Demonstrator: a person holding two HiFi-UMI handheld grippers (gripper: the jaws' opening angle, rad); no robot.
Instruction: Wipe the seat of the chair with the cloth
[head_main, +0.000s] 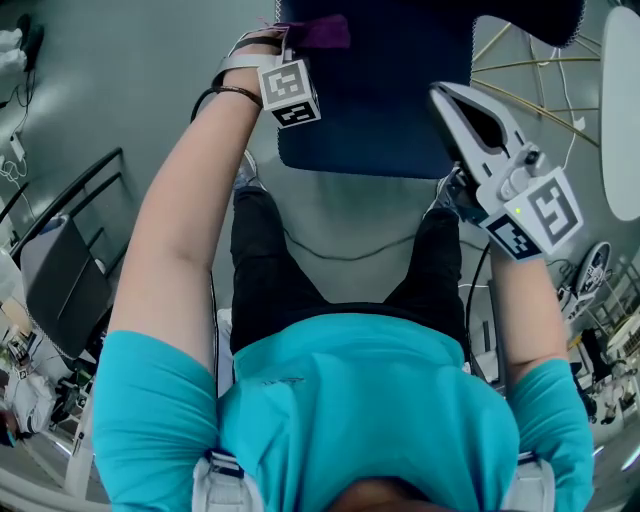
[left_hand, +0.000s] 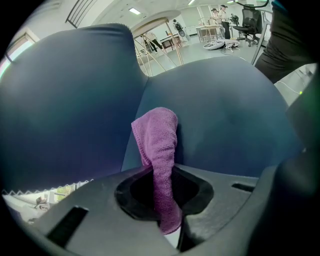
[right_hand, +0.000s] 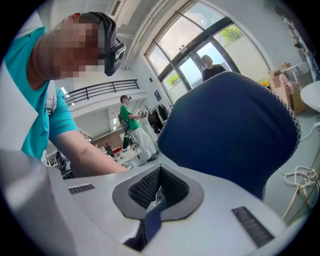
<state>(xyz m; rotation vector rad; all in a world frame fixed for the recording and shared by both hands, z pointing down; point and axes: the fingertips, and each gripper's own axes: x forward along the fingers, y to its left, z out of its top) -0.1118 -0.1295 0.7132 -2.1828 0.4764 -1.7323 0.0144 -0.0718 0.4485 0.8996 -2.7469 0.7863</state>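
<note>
The dark blue chair seat (head_main: 380, 90) lies at the top of the head view, in front of my knees. My left gripper (head_main: 285, 45) is over its left part, shut on a purple cloth (head_main: 320, 32). In the left gripper view the cloth (left_hand: 157, 145) hangs folded out of the left gripper (left_hand: 165, 200) against the seat (left_hand: 225, 115), with the backrest (left_hand: 60, 110) to the left. My right gripper (head_main: 450, 100) is held off the seat's right edge with nothing in it, its jaws together. In the right gripper view it (right_hand: 159, 192) points past the chair's backrest (right_hand: 235, 130).
A wire-framed stand (head_main: 530, 90) and a white round tabletop (head_main: 622, 110) are at the right. A cable (head_main: 340, 250) runs across the floor between my legs. A black rack (head_main: 60, 270) stands at the left. A person in green (right_hand: 131, 125) stands far off.
</note>
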